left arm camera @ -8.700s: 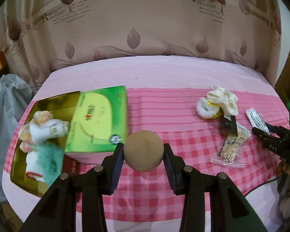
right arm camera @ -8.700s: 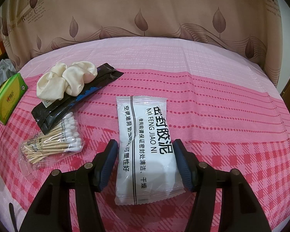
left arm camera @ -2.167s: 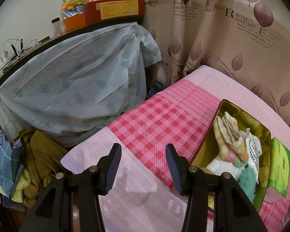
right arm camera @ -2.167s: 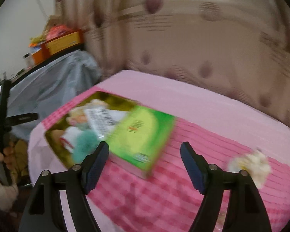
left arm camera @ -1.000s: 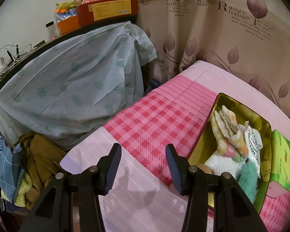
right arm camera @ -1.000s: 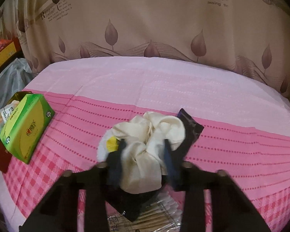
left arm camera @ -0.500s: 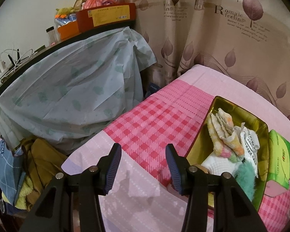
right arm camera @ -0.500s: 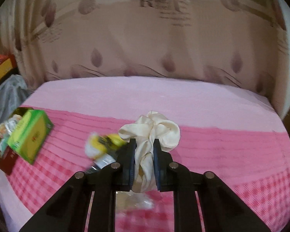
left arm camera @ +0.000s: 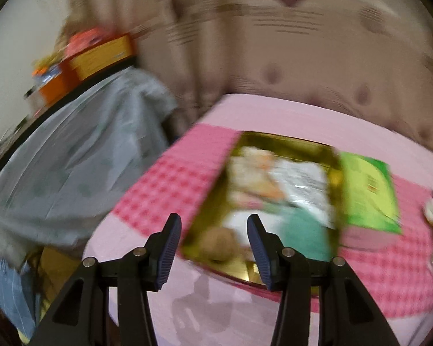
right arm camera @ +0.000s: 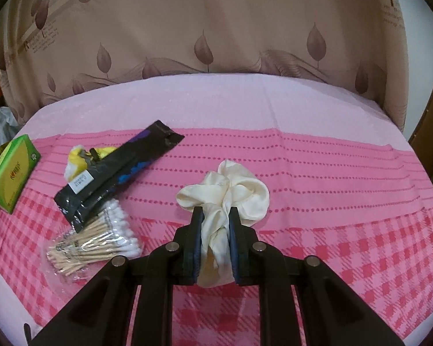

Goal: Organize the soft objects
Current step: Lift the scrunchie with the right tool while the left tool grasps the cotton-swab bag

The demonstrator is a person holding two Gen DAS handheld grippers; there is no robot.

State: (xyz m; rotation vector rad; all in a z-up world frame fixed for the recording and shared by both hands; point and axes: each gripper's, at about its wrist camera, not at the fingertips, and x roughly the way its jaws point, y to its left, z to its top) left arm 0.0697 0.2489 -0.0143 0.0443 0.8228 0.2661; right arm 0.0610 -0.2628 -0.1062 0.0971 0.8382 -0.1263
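Looking through the left wrist camera first, everything is smeared by blur. The left gripper (left arm camera: pixel 213 248) has its jaws spread wide with nothing between them, hanging over the near end of the gold tin (left arm camera: pixel 285 141). Inside that tin I can make out a tan ball (left arm camera: pixel 219 243) at the near end, something teal and fuzzy (left arm camera: pixel 307 235) next to it, a white packet (left arm camera: pixel 301 183) further back and some pale soft stuff (left arm camera: pixel 254 176) beside that, too blurry to name. The green tissue box (left arm camera: pixel 368 191) sits touching the tin's right side, on the pink checked cloth (left arm camera: pixel 170 184).

The right wrist view is much sharper. The right gripper (right arm camera: pixel 215 238) is squeezed tight around the cream scrunchie (right arm camera: pixel 233 191), the fabric bunching out past the fingertips. Left of the scrunchie lies a black packet (right arm camera: pixel 115 176) at a slant, with a yellow and white fluffy thing (right arm camera: pixel 78 158) tucked at its far left side and a bag of cotton swabs (right arm camera: pixel 101 242) just below its near end. The green tissue box (right arm camera: pixel 11 170) is well off to the left of all that.
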